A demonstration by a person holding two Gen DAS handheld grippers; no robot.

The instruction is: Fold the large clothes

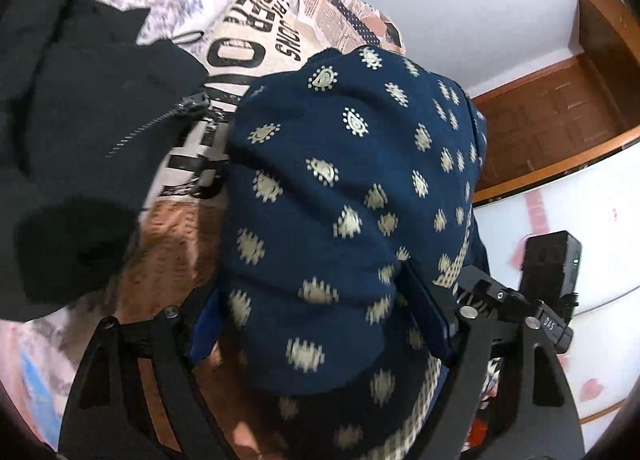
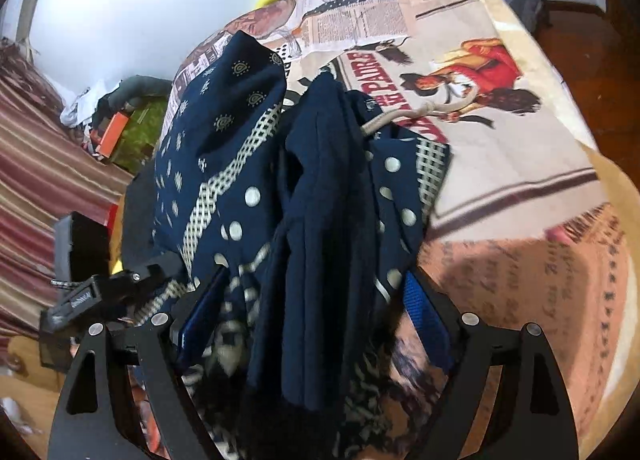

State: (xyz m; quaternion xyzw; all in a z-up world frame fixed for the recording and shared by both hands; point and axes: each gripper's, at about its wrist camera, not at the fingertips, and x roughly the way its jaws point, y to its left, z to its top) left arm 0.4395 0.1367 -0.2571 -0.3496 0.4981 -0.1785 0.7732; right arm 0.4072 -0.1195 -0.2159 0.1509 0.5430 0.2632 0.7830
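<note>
Both hand-held grippers stand wide, with navy cloth bunched between their fingers. From the left wrist view, the left gripper (image 1: 320,320) straddles a hump of the navy printed garment (image 1: 348,188), whose fabric carries cream paisley and starburst motifs; the cloth fills the gap between the 2 fingers, but whether the pads press on it cannot be told. Beyond its right finger sits the other tool's black camera block (image 1: 550,266), with a small label reading "DAS" sideways.

From the right wrist view, the right gripper (image 2: 316,300) likewise has folds of the same garment between its blue-padded fingers (image 2: 424,308), here showing plain navy pleats, cream polka dots and a lattice-pattern band. A cream drawstring (image 2: 404,116) loops out near the garment's far edge.

That garment lies heaped on a bedsheet (image 2: 500,164) printed like newspaper collage, with columns of small text, a figure in a red dress and large red lettering that partly reads "PADRE". In the left view the sheet shows bold black letters, only partly legible. A black zippered jacket (image 1: 80,120) lies just beside the navy garment on the sheet.
</note>
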